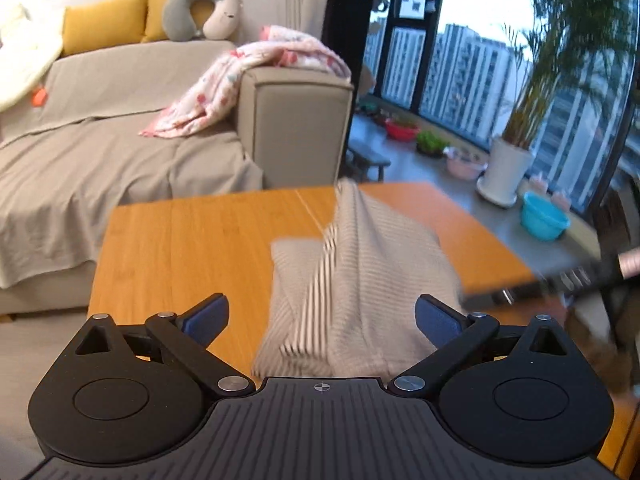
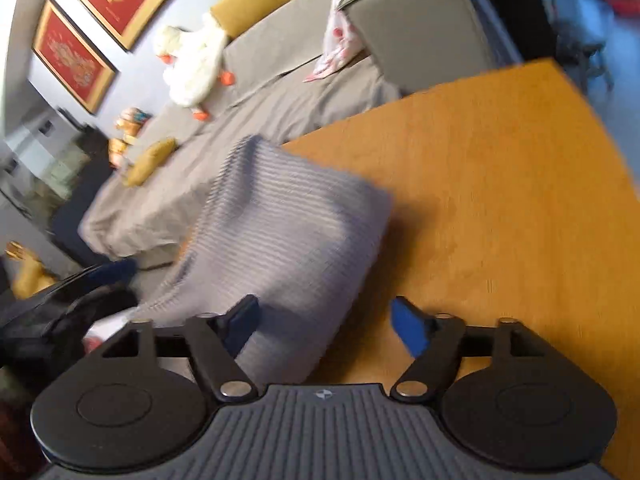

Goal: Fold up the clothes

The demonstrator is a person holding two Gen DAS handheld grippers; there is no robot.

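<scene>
We see both grippers, left (image 1: 322, 320) and right (image 2: 324, 326), spread wide over the striped garment (image 1: 360, 280) bunched on the wooden table (image 1: 180, 248), pinching nothing.

One striped garment (image 1: 360, 280) lies on one wooden surface (image 1: 200, 248); two hand-held grippers: left (image 1: 322, 320), right (image 2: 324, 328).
</scene>
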